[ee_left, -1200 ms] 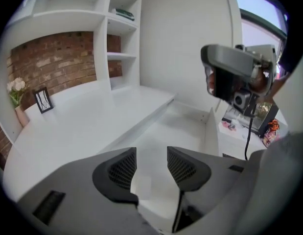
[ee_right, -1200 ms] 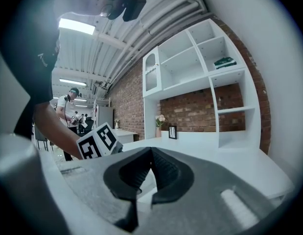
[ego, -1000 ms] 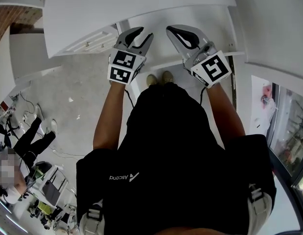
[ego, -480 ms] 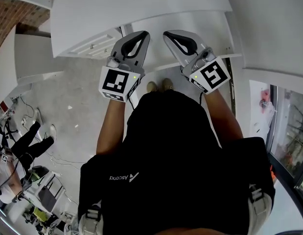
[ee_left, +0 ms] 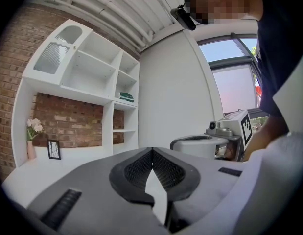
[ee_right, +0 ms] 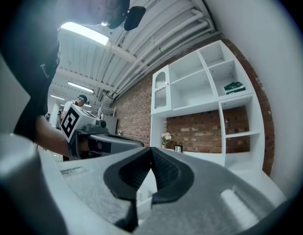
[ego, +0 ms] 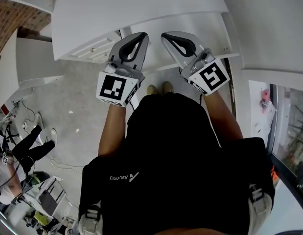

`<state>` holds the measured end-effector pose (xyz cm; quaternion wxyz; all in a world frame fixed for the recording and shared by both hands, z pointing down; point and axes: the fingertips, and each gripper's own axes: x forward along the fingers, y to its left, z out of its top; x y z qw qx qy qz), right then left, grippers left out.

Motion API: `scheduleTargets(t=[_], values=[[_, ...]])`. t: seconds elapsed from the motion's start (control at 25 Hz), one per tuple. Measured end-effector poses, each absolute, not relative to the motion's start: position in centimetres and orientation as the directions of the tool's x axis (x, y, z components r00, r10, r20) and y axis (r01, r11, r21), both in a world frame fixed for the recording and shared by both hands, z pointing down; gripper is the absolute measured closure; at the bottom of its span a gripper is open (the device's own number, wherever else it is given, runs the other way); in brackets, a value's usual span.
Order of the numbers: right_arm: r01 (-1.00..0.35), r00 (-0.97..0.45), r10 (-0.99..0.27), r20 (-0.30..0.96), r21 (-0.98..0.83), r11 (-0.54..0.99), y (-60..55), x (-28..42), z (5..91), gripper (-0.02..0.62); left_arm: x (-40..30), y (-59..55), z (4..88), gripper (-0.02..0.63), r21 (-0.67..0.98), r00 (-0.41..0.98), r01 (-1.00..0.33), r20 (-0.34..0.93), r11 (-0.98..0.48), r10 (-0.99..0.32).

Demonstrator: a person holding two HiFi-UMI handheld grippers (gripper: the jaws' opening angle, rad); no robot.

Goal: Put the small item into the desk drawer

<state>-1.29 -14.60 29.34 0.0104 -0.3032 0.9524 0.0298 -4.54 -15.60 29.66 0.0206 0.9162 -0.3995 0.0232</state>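
Note:
I see no small item in any view. My left gripper (ego: 140,34) and right gripper (ego: 166,34) are held side by side in front of the person's chest, tips pointing at the white desk (ego: 141,4). Both are shut, pads meeting at the tips with nothing between them, as the left gripper view (ee_left: 151,150) and the right gripper view (ee_right: 151,149) also show. Under the desk top a lower white surface (ego: 210,26) juts out toward me; I cannot tell whether it is the drawer. A white panel with grooves (ego: 90,50) sits below the desk edge at left.
A white shelf unit (ee_left: 92,77) stands against a brick wall, holding green books (ee_left: 126,97), a flower vase (ee_left: 33,131) and a small frame (ee_left: 54,149). The person's shoes (ego: 159,88) stand on grey floor. Another person (ego: 21,155) is at the lower left, among cables.
The left gripper's jaws have come together on nothing, and that gripper has drawn back slightly toward the body. The right gripper has barely shifted.

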Motion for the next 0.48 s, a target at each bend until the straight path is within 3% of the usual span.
scheduleTargets(t=[0.48], values=[[-0.577, -0.817, -0.576, -0.036, 0.051, 0.815, -14.63, -0.96, 29.32, 0.595, -3.92, -15.42, 28.99, 0.607, 0.028, 0.677, -0.736, 0.055, -0.676, -0.734]])
